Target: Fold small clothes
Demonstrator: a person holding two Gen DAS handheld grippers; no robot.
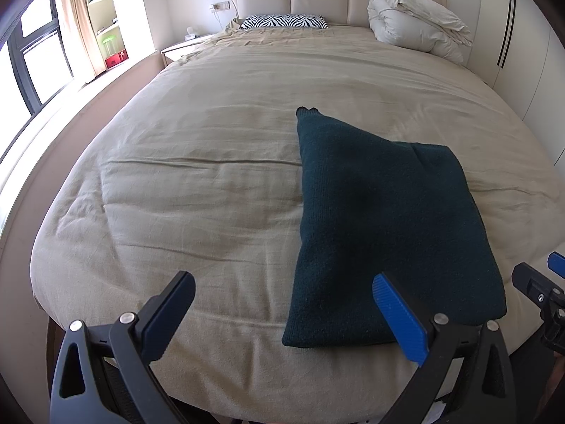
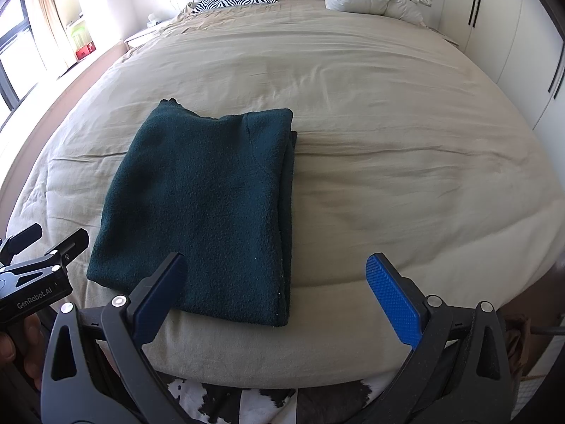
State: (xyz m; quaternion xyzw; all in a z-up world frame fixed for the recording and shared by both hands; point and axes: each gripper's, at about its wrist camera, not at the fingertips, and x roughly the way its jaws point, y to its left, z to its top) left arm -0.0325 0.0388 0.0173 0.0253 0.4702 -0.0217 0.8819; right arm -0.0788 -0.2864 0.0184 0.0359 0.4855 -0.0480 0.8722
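Observation:
A dark green fleece garment [image 1: 378, 226] lies folded into a rough rectangle on the beige bed cover [image 1: 197, 183], near the bed's foot edge. It also shows in the right wrist view [image 2: 204, 205]. My left gripper [image 1: 282, 300] is open and empty, just short of the garment's near left corner. My right gripper [image 2: 275, 282] is open and empty, above the garment's near right edge. Each gripper appears at the edge of the other's view: the right one [image 1: 543, 286] and the left one [image 2: 42, 247].
A zebra-print pillow [image 1: 284, 22] and a bundled white duvet [image 1: 416, 24] lie at the headboard. A nightstand [image 1: 183, 47] and shelves [image 1: 106, 17] stand at the left, white wardrobe doors [image 1: 522, 53] at the right. A cowhide-pattern rug [image 2: 226, 402] lies below the bed's foot.

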